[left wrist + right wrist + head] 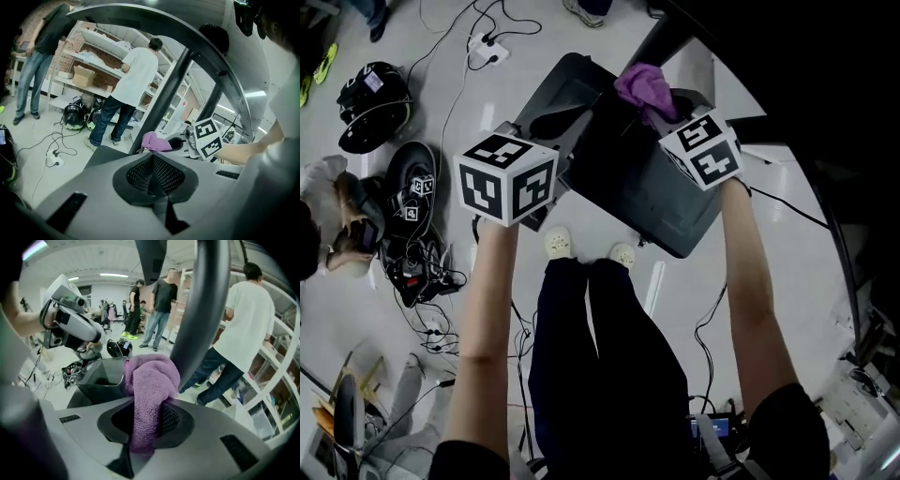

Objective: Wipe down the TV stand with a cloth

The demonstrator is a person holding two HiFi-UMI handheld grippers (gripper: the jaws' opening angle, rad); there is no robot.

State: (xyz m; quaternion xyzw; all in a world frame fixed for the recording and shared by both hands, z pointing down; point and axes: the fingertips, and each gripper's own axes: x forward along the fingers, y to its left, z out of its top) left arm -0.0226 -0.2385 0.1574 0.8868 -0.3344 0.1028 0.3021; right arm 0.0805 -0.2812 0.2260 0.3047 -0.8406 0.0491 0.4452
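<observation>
The dark TV stand [642, 192] sits on the white floor [769, 253], with a black helmet [367, 105] and tangled cables [427, 281] well to its left, while the right claw [147, 420] pinches the purple cloth [150, 380] at the stand's far end and the left claw [153, 173] is closed on nothing.

No word, brand name or number can be read in any of the views. The only printed signs are black-and-white square marker patterns, one on each visible face of the left cube [506, 180] and the right cube [705, 150]. The right cube's patterns also show in the left gripper view. These are blocky codes, not letters or digits. Any print on the cardboard boxes [83, 75] on the shelves is too small and blurred to make out.
</observation>
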